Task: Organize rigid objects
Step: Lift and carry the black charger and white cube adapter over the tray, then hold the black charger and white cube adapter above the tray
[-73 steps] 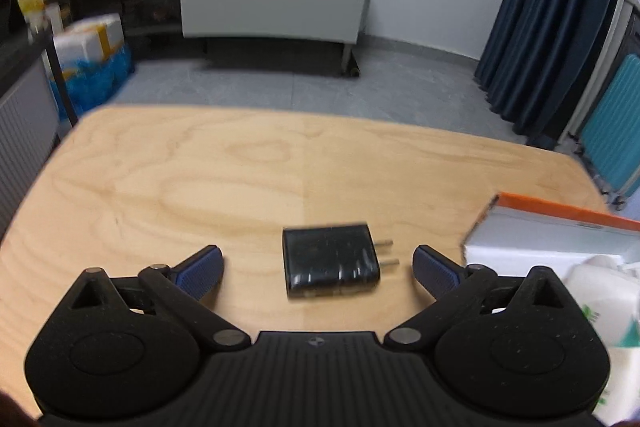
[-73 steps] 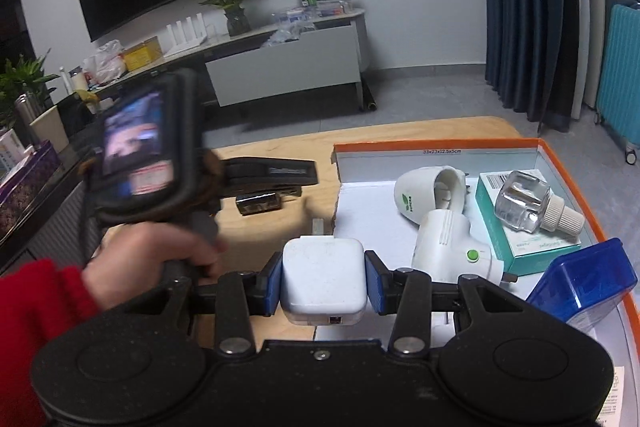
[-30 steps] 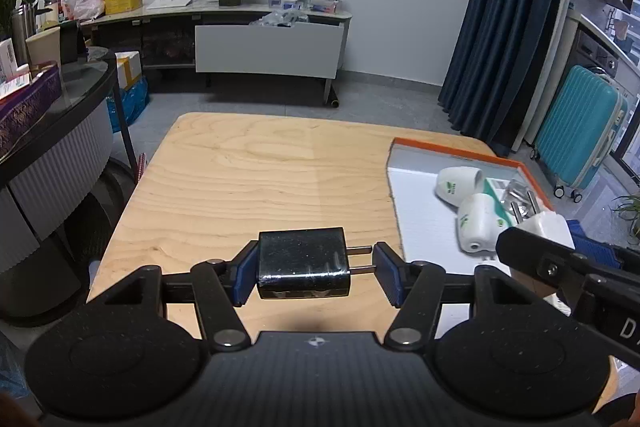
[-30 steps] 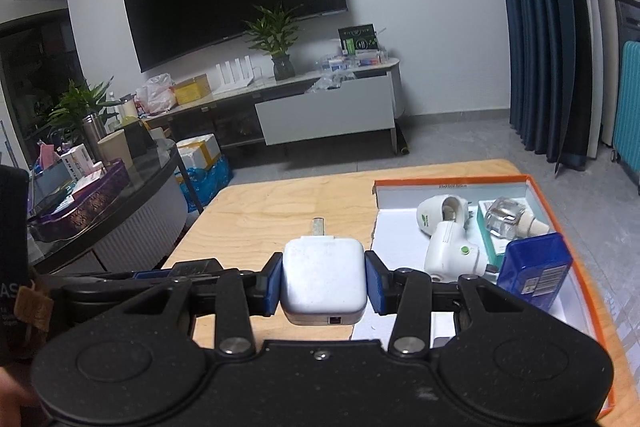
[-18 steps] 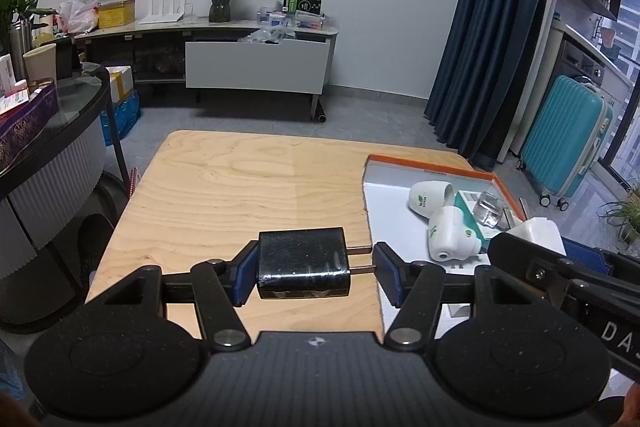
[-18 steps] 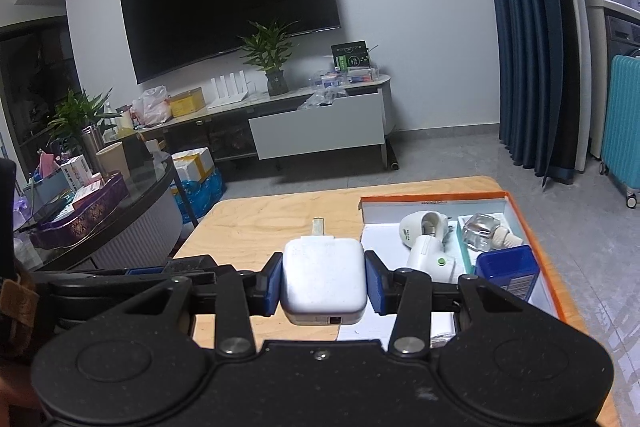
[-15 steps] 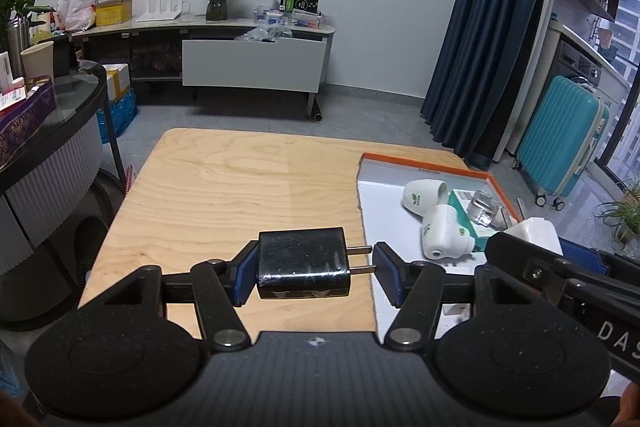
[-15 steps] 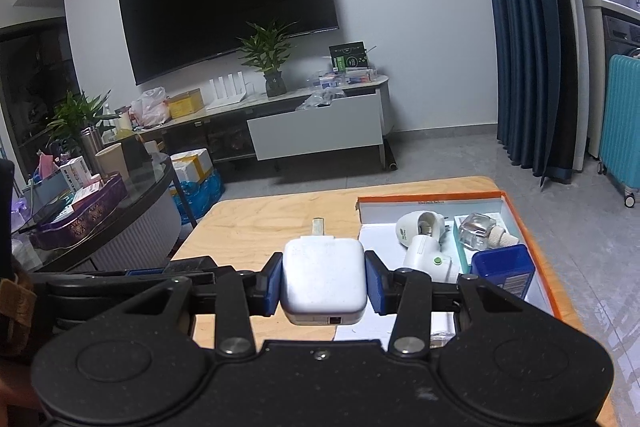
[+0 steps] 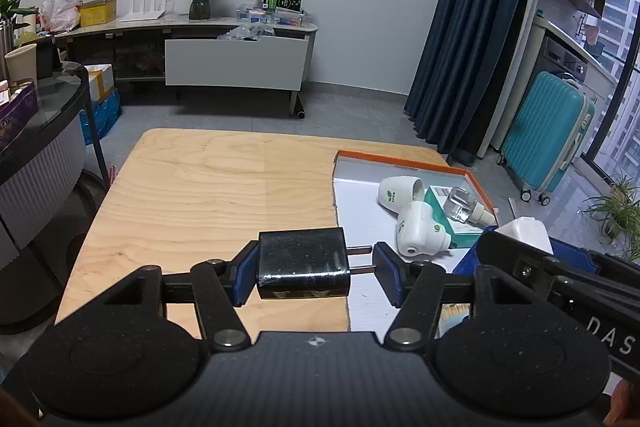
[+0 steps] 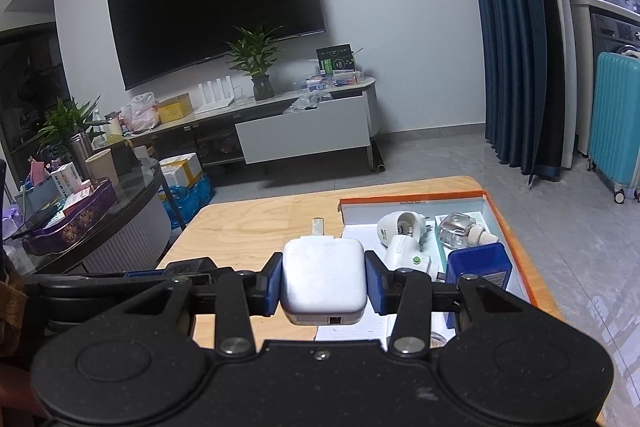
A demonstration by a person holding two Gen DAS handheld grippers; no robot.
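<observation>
The left gripper (image 9: 311, 270) is clamped on a black charger (image 9: 303, 264), its left pad on the body and its right pad against the two prong tips, held above the near part of the wooden table (image 9: 208, 195). The right gripper (image 10: 323, 287) squeezes a white adapter (image 10: 324, 277) squarely between both pads, near the orange-rimmed box (image 10: 516, 231) at the right, where white plug-in units (image 10: 404, 239) and a blue case (image 10: 478, 265) lie
</observation>
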